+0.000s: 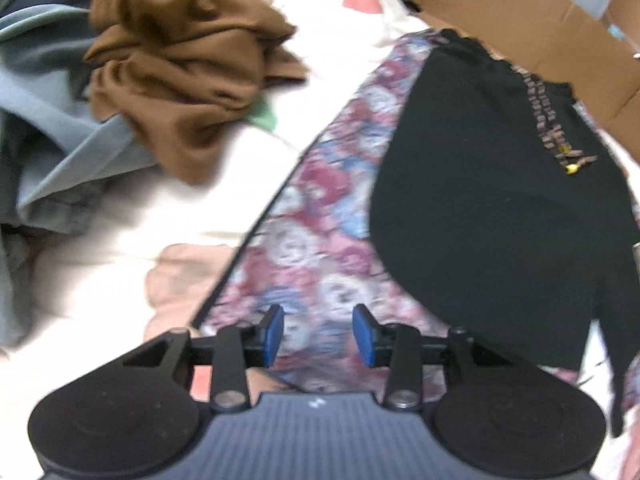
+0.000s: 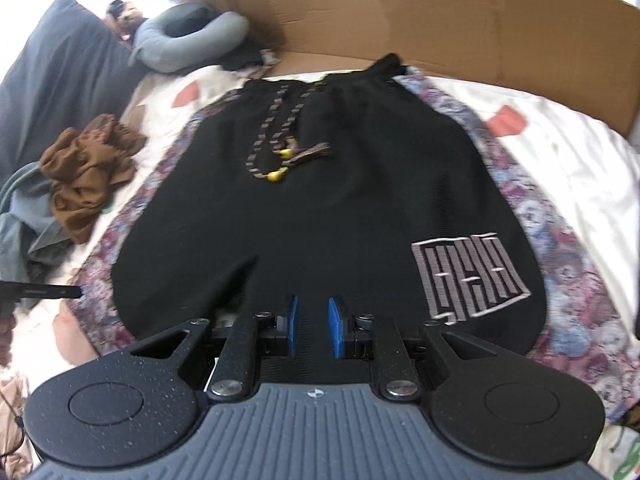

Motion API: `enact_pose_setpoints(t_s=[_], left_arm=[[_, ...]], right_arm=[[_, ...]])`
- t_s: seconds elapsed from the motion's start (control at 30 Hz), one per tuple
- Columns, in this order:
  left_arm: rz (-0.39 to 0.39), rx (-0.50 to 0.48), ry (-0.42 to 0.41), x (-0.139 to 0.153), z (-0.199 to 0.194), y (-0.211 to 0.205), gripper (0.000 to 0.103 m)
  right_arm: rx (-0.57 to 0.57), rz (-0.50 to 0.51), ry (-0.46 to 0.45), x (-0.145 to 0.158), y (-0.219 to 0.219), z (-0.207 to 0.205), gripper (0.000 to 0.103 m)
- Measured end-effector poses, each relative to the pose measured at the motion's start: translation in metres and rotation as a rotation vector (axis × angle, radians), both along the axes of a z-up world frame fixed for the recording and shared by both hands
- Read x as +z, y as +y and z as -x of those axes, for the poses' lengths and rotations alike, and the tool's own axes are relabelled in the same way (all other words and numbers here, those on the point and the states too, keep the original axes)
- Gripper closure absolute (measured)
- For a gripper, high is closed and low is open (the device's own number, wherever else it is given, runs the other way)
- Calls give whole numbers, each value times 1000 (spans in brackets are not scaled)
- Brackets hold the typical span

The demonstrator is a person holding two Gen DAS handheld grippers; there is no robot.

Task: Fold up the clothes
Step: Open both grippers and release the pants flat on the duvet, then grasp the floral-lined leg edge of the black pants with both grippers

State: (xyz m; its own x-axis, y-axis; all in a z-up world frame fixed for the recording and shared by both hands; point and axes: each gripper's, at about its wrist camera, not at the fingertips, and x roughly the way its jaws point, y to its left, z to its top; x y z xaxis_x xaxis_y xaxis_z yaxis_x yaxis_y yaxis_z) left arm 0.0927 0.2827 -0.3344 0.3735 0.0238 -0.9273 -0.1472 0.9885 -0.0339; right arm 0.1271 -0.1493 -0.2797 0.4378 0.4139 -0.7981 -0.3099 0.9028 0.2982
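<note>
The left gripper (image 1: 318,334) stands with its blue pads (image 1: 273,334) well apart and nothing between them; below the gap lies only the floral cloth (image 1: 304,216). Ahead of the fingers and off to their right the black shorts (image 1: 480,184) lie flat on that cloth, their beaded drawstring (image 1: 554,128) trailing near the far edge. Ahead and to the left of the fingers a crumpled brown garment (image 1: 180,68) sits on the white bedding (image 1: 160,216), resting partly on a grey-blue garment (image 1: 52,136).

The right gripper (image 2: 313,330) has its blue pads (image 2: 335,334) closer together but with a clear gap. The near hem of the black shorts (image 2: 320,200) runs right at the fingertips; the black fabric seen in the gap may lie between the pads or just beneath them, and the blur does not settle it. Beyond the fingers the shorts spread out flat, waistband farthest away, drawstring (image 2: 280,136) lying down the middle. A grey embroidered logo (image 2: 472,276) sits just right of the fingers. A cardboard box (image 2: 440,20) stands beyond the waistband, and a grey neck pillow (image 2: 180,40) lies far ahead to the left.
</note>
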Motion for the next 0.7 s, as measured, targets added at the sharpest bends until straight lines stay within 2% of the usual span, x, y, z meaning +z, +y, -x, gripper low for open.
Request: enact_pose_setpoints(t_s=[0.13, 0.37, 0.63, 0.7], left_arm=[[-70, 19, -4, -4, 3, 16, 61], [-135, 28, 7, -20, 8, 34, 58], [-182, -60, -33, -29, 12, 32, 59], [-197, -87, -40, -28, 14, 27, 63]], right_arm=[[23, 0, 21, -6, 6, 4, 84], [49, 3, 61, -18, 12, 11, 84], [122, -7, 104, -28, 34, 20, 84], [135, -5, 111, -29, 38, 22, 84]])
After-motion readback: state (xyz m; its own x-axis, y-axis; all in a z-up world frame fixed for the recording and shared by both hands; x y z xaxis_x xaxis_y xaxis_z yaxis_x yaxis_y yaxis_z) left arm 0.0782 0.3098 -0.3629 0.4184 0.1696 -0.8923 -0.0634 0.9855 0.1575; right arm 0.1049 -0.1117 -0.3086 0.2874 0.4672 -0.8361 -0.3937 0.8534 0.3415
